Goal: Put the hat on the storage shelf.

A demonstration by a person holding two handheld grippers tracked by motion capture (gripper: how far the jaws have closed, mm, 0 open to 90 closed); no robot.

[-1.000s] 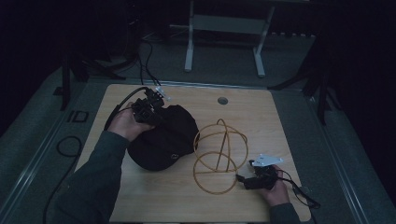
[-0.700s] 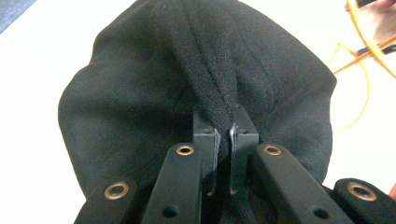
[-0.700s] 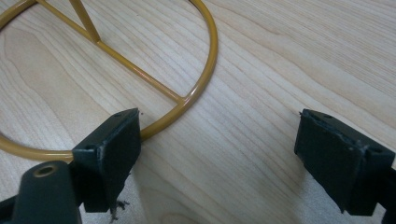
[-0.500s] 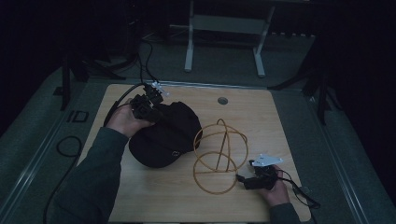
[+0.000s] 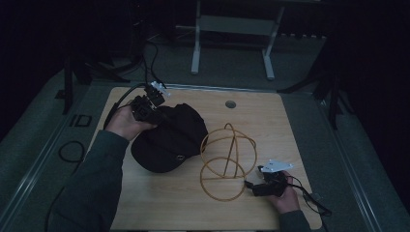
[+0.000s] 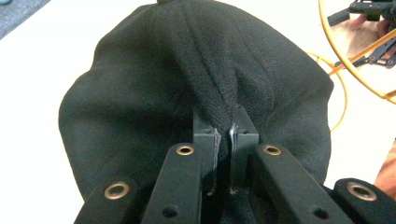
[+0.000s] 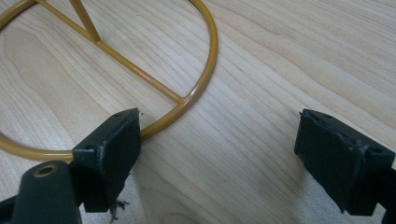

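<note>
Here, line by line:
Table: a light wooden tabletop with rounded corners fills the middle of the high view, with a small round hole near its upper edge.
Cap: a black soft fabric cap lies left of centre in the high view, its cloth bunched into folds.
Left gripper: the left gripper, at the upper left of the table in the high view, has its 2 jaws pressed together on a ridge of the cap's cloth.
Wire frame: a yellow metal wire stand of hoops sits just right of the cap, its lower ring flat on the wood.
Right gripper: the right gripper, at the lower right of the high view, has its jaws spread wide with bare wood between; 1 jaw sits just beside the ring.
</note>
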